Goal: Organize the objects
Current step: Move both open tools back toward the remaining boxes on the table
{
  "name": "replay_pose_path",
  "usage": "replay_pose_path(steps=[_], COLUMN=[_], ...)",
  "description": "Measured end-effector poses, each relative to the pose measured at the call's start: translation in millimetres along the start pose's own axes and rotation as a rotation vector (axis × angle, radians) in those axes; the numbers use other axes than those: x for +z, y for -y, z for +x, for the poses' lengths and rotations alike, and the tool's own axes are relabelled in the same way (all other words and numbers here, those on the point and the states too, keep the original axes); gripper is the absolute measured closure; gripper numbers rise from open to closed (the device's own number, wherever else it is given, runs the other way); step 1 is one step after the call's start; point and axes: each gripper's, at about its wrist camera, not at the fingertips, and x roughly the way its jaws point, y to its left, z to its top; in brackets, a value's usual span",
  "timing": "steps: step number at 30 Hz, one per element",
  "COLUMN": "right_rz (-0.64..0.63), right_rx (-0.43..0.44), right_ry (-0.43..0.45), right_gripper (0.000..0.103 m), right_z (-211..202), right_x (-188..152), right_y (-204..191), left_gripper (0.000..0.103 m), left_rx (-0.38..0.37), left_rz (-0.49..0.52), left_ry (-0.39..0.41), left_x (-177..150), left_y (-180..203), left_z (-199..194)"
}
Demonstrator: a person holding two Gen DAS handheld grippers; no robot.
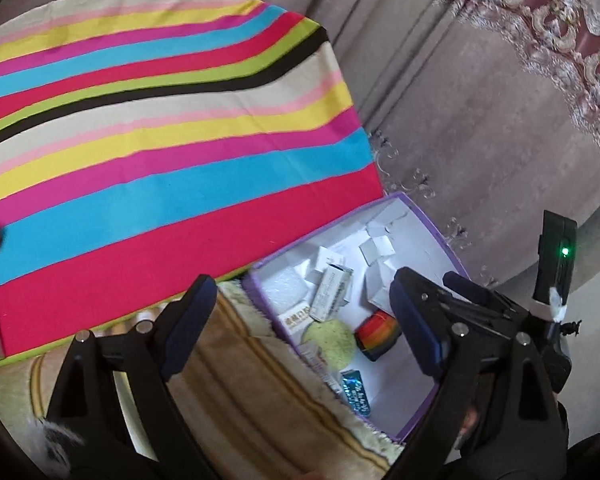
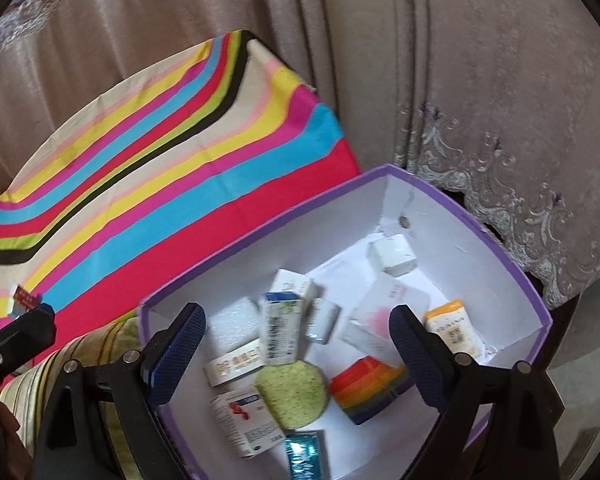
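Currently both grippers, left gripper (image 1: 300, 324) and right gripper (image 2: 296, 356), hang wide open, empty, over purple box (image 2: 512, 264) of small cartons. Risk: red packet (image 2: 27, 299) left on striped cloth (image 1: 172, 184) gets overlooked.

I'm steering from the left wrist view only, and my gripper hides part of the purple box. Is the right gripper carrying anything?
Observer: No. The right gripper is open and empty, held over the purple box.
Operator: What lies by the box wall that my finger covers?
Observer: An orange-and-white packet, close against that wall.
Operator: And beside the green round pad, on the near side?
Observer: A white medicine box with a red mark lies right next to the green round pad.
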Motion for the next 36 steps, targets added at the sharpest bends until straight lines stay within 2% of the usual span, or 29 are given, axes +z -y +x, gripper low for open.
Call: replay_pose_path(steps=[6, 11, 17, 22, 36], right_rz=[-0.065, -0.138, -0.238, -0.286, -0.414], right_rx=[0.068, 0.118, 0.16, 0.169, 0.153], right_ry=[-0.017, -0.023, -0.041, -0.041, -0.057], right_gripper=[0.008, 0.008, 0.008, 0.008, 0.008], right_z=[-3, -6, -7, -10, -7], right_x=[-3, -7, -13, -16, -26], right_y=[-36, -71, -111, -132, -178], left_gripper=[0.014, 0.017, 0.017, 0.017, 0.017], left_rx=[0.067, 0.056, 0.106, 0.129, 0.185], left_rz=[-0.049, -0.126, -0.223, -0.303, -0.373], left_ry=[0.027, 0.081, 0.115, 0.128, 0.16], left_x=[-4, -11, -22, -32, -54], left_y=[-25, -51, -87, -113, -146], left_z=[-15, -37, -61, -75, -108])
